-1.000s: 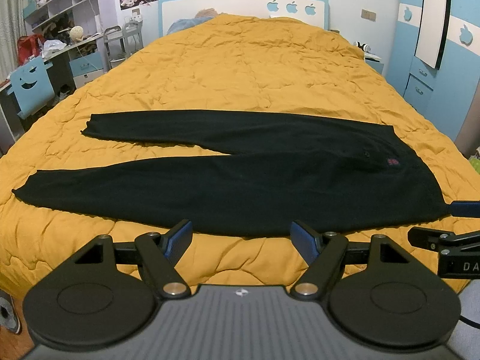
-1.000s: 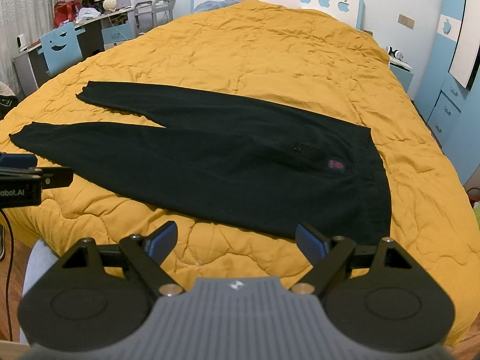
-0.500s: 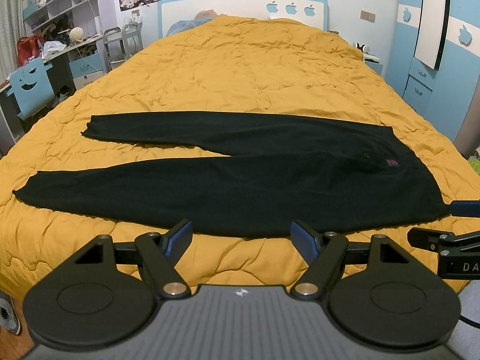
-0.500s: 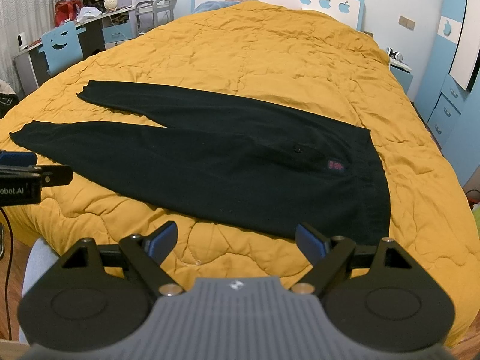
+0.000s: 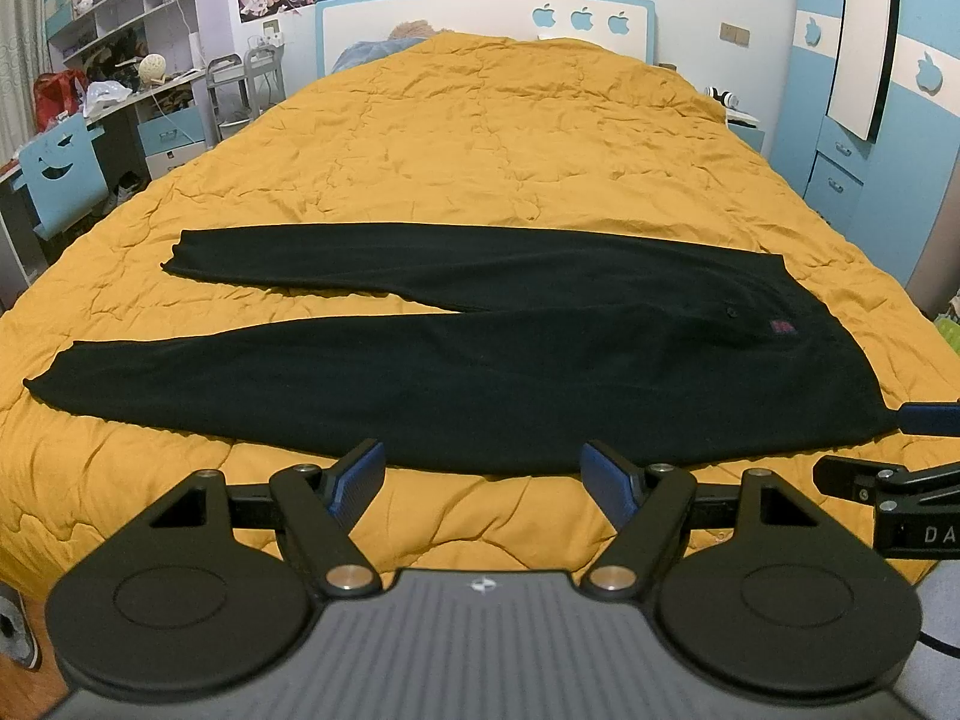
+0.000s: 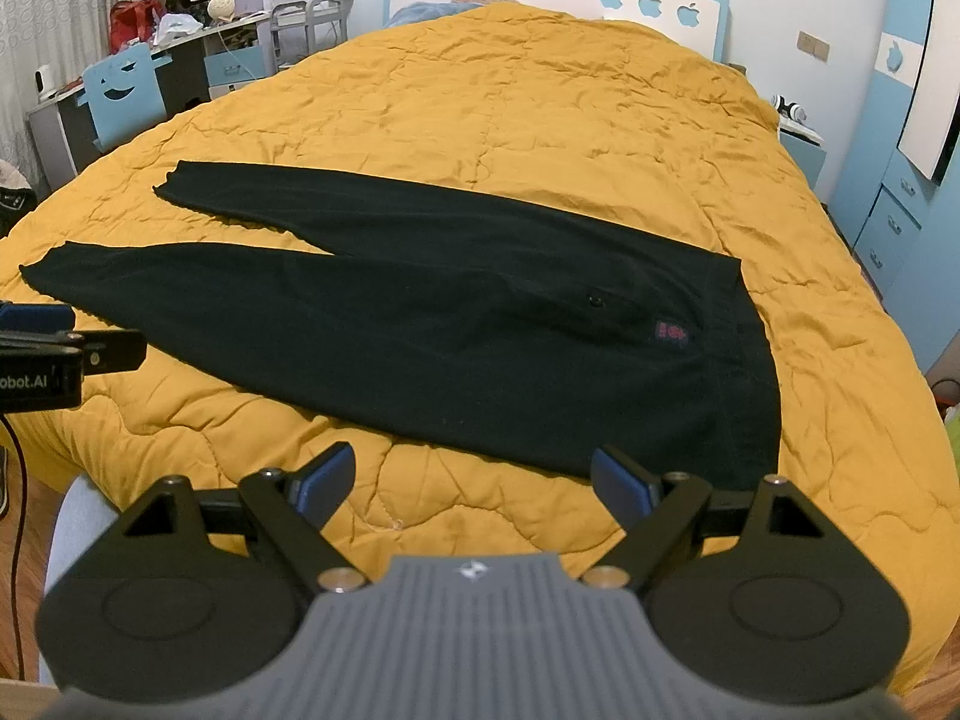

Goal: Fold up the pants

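Note:
Black pants (image 5: 480, 360) lie flat on the yellow quilted bed (image 5: 480, 150), legs spread apart to the left, waistband to the right with a small red label (image 5: 783, 327). They also show in the right wrist view (image 6: 450, 330). My left gripper (image 5: 483, 471) is open and empty, just above the near edge of the lower leg. My right gripper (image 6: 474, 480) is open and empty, near the waistband's front corner. Each gripper shows at the edge of the other's view.
A blue chair (image 5: 63, 174) and a cluttered desk stand to the left of the bed. A white and blue headboard (image 5: 480, 24) is at the far end. Blue drawers (image 5: 840, 174) stand to the right. The bed's near edge runs below the grippers.
Both views have shifted very slightly; the pants and both grippers are otherwise as before.

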Action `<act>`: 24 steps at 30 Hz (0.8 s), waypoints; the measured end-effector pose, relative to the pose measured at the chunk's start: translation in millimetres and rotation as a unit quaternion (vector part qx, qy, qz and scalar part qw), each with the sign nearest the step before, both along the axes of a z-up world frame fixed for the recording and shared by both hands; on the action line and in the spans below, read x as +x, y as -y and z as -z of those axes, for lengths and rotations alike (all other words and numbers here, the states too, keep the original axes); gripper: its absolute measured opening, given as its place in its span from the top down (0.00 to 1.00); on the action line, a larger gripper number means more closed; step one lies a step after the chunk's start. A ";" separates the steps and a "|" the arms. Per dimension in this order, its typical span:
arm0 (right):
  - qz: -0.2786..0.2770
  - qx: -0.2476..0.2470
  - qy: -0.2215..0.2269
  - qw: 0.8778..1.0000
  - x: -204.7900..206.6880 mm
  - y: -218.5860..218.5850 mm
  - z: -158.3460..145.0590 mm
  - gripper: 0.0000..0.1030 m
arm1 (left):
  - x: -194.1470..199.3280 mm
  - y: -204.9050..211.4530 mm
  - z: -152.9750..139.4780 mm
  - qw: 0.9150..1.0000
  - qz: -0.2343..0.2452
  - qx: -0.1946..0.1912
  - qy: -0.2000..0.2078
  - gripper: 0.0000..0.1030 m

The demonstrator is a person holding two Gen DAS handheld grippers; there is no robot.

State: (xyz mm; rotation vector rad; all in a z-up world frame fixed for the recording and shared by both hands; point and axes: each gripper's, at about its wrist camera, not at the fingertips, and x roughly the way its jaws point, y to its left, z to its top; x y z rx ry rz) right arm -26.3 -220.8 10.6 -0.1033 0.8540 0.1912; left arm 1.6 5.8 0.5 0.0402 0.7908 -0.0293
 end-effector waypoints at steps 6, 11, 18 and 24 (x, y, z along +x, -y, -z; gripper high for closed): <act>0.002 -0.001 -0.001 1.000 -1.3 0.1 -0.1 0.20 | 1.0 0.0 -0.6 1.000 0.001 -0.002 -0.001 0.15; 0.003 -0.004 0.000 1.000 0.3 2.6 4.9 0.20 | 6.1 -3.7 0.4 1.000 0.008 -0.008 -0.002 0.17; -0.026 -0.026 0.053 0.998 9.4 34.7 21.3 0.20 | 16.9 -30.5 18.4 0.996 0.058 0.057 0.036 0.27; -0.048 -0.094 0.042 0.993 26.9 72.5 54.1 0.24 | 32.1 -76.8 44.6 0.983 0.110 0.136 0.063 0.30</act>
